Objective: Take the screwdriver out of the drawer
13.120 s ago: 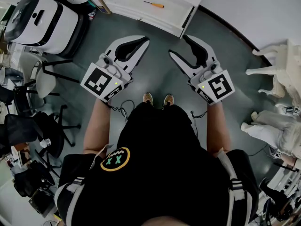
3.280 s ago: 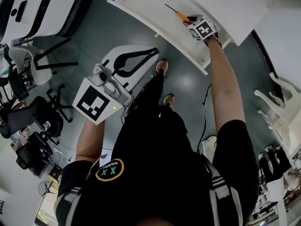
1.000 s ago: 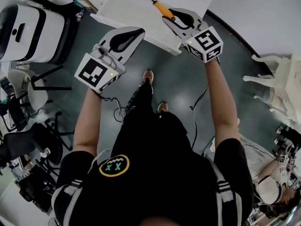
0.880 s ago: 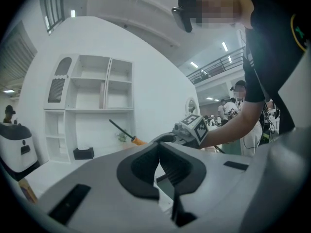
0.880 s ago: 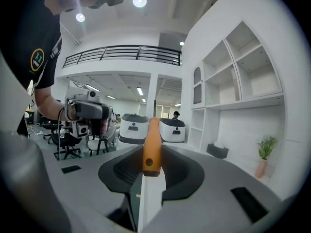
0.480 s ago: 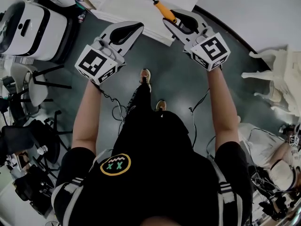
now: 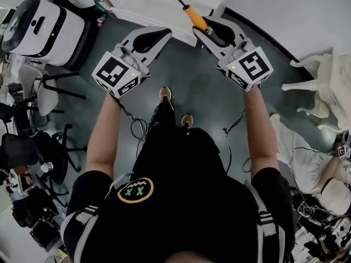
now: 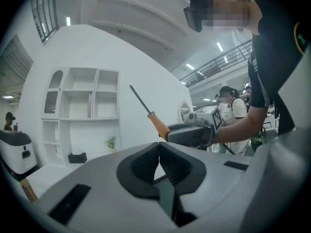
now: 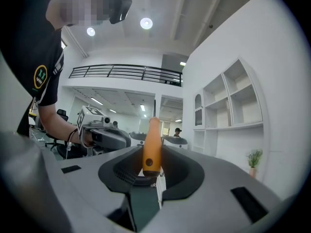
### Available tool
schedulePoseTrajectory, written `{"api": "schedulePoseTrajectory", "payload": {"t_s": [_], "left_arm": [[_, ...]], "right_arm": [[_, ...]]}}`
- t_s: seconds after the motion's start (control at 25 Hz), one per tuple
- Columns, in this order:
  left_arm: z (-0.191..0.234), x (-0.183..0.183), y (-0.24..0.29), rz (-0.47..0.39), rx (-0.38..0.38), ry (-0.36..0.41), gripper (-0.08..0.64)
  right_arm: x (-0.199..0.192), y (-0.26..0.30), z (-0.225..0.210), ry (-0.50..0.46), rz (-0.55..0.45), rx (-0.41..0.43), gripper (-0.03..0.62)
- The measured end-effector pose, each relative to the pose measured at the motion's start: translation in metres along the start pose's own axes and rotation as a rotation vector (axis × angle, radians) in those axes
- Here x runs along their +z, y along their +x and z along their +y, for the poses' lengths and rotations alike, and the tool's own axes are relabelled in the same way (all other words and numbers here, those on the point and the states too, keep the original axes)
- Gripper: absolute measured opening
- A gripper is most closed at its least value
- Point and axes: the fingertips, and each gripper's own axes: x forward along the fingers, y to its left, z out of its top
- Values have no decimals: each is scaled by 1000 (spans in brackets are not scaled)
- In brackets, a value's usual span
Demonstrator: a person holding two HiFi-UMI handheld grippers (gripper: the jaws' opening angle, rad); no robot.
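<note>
One white drawer stands open at the top of the head view. Two grippers are held level, side by side.

- Left gripper: jaws together, nothing between them.
- Right gripper: jaws clamped on the orange handle of the one screwdriver, which is in the air, out of the drawer, with its shaft pointing away from the person.

Only the right gripper view shows the handle's butt end seated between the pads. Only the head view shows the drawer.

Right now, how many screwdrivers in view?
1. The screwdriver is held by its orange handle in the right gripper; others may lie hidden in the drawer.
</note>
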Motion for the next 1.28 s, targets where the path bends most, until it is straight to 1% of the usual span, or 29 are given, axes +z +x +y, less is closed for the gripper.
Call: {"api": "schedulePoseTrajectory", "payload": {"t_s": [0.2, 0.44, 0.64, 0.8, 1.16, 1.28], "left_arm": [[-17, 12, -6, -9, -3, 7, 20], [-28, 24, -19, -23, -29, 19, 20], [-28, 29, -35, -34, -64, 19, 20], [-25, 28, -50, -44, -67, 3, 20], [-19, 32, -67, -54, -77, 13, 20], [-19, 35, -73, -57, -88, 18, 20]], "right_arm": [[14, -19, 17, -1, -24, -8, 143], [27, -25, 34, 12, -53, -28, 141], [37, -23, 55, 20, -69, -43, 142], [38, -15, 70, 14, -68, -47, 142], [42, -4, 78, 10, -84, -80, 142], [44, 0, 82, 2, -74, -85, 141]]}}
